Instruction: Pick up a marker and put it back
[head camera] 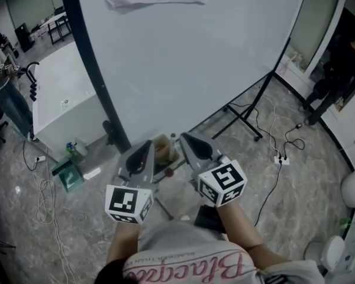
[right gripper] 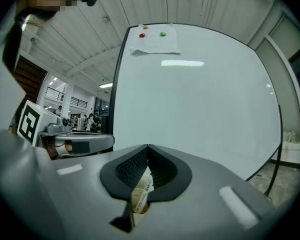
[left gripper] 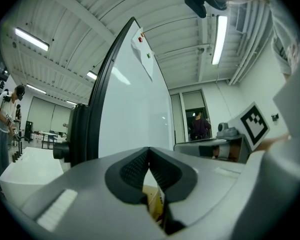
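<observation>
Both grippers are held side by side in front of a large whiteboard [head camera: 195, 58]. My left gripper [head camera: 148, 145] is shut, its dark ribbed pads meeting at the tip [left gripper: 149, 150] with nothing between them. The right gripper [head camera: 183, 138] is shut too, pads together [right gripper: 148, 147] and empty. Between and below the two grippers sits a small brownish cardboard box [head camera: 163, 149], also glimpsed under the jaws in the left gripper view [left gripper: 153, 204] and the right gripper view [right gripper: 140, 194]. I cannot make out a marker in any view.
A sheet of paper [right gripper: 154, 41] hangs at the whiteboard's top under red and green magnets. The board's black stand legs [head camera: 242, 117] spread over the floor, with cables [head camera: 278, 158] beside them. A white cabinet [head camera: 59, 93] stands left. People stand at far left [head camera: 0, 70] and right [head camera: 337, 70].
</observation>
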A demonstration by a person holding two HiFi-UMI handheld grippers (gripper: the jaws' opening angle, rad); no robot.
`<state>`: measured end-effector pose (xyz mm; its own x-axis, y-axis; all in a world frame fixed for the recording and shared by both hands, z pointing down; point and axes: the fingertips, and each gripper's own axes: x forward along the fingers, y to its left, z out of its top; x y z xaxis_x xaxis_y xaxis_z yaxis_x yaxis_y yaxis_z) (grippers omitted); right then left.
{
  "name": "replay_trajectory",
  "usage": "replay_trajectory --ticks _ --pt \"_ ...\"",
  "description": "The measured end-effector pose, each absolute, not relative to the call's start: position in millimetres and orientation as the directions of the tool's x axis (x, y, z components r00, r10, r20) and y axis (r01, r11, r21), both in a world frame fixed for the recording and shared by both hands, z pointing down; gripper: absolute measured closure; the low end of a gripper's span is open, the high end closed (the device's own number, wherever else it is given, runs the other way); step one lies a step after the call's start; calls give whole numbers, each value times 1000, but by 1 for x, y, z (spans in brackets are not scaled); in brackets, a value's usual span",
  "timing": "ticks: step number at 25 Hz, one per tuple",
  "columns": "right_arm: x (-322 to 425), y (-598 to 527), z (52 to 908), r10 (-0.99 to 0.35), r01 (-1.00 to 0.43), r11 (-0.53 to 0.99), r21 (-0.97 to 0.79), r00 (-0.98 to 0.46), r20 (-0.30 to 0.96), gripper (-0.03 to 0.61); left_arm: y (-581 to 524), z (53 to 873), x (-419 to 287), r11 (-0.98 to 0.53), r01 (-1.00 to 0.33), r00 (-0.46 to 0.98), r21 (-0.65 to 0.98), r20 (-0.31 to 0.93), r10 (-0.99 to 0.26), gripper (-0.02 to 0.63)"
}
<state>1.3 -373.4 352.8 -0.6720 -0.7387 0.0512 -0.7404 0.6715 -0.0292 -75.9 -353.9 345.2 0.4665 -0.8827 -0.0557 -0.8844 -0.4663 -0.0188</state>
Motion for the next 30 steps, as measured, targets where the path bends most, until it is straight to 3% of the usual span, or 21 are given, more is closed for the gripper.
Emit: replay_trajectory --ticks 12,30 --pt "26 -362 354 -810 -811 585 1 -584 62 578 -348 338 -76 -490 -871 490 -27 -69 -869 614" --pt "10 -354 347 -789 -786 614 67 -613 40 580 -349 338 -75 -497 -868 496 -16 -78 -865 614"
